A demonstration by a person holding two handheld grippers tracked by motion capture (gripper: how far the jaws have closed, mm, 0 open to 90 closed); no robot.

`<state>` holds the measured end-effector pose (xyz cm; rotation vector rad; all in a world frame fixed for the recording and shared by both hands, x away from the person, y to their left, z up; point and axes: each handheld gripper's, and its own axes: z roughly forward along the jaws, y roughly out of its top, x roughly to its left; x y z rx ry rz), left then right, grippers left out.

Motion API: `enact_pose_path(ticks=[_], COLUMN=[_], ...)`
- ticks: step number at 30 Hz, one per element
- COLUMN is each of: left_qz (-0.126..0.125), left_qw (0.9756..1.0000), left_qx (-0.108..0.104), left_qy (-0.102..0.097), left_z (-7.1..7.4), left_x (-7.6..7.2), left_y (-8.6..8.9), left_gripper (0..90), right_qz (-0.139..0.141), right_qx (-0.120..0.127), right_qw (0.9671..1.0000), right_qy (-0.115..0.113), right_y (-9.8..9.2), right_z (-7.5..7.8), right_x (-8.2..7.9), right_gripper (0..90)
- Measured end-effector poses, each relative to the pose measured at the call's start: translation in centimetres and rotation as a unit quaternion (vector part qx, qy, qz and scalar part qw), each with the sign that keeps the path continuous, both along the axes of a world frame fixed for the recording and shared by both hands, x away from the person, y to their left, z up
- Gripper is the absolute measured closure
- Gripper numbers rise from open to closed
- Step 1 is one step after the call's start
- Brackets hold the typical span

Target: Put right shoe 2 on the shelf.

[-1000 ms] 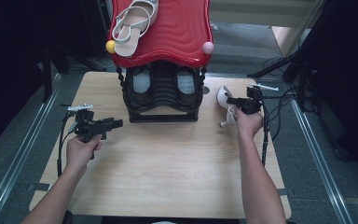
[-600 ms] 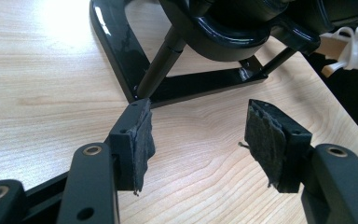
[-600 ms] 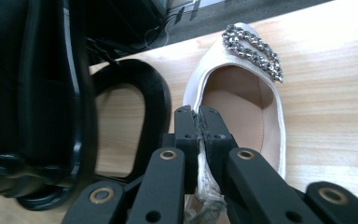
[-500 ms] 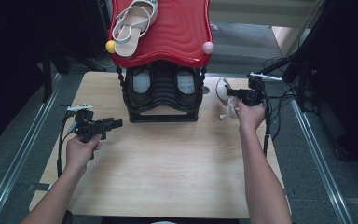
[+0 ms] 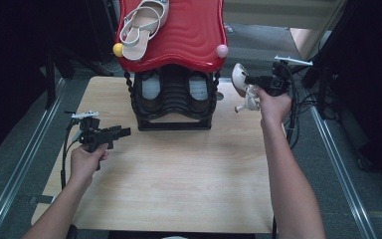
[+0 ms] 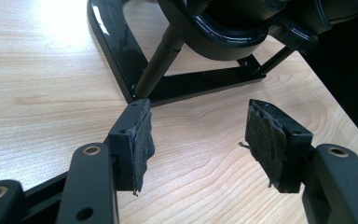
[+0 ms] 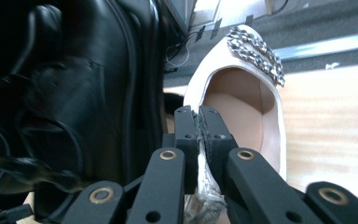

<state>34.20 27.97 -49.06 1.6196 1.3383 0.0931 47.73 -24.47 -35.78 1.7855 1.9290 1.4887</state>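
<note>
White heeled shoe (image 5: 240, 84) hangs in my right fingers (image 5: 248, 79), lifted off the tabletop (image 5: 179, 169) at about two o'clock from its centre, just right of the black shoe rack (image 5: 174, 102). In the right gripper view my fingers (image 7: 185, 140) are clenched on the shoe's rim (image 7: 200, 135), with the silver chain trim (image 7: 256, 51) at the toe pointing away; the heel is cut off below the frame, and the dark mass to the left is too shadowed to make out. My left fingers (image 5: 122, 132) rest released at nine o'clock, pads apart with nothing between them, facing the rack's base (image 6: 191, 84). On the rack's red top shelf (image 5: 189, 35) lies a strappy sandal (image 5: 139, 25), partly cut off by the upper edge. A pair of shoes (image 5: 151, 87) beneath the shelf is half hidden.
</note>
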Motion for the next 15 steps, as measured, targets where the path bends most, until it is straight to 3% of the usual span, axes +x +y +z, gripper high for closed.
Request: enact_pose_path(ticks=[9, 15], left_qz=[-0.006, -0.006], left_qw=[0.9999, 1.0], left_qx=[0.008, 0.006], left_qy=[-0.001, -0.001], left_z=[0.0, 0.1], left_x=[0.0, 0.0], left_y=[-0.2, -0.4], left_gripper=[41.5, 41.5], right_qz=[0.0, 0.005], right_qx=[0.027, 0.02], right_qw=[0.9992, 0.9985], right_qy=[-0.03, -0.05], right_y=[0.2, 1.2], right_z=[5.5, 9.6], right_x=[0.1, 0.3], right_gripper=[88.5, 88.5])
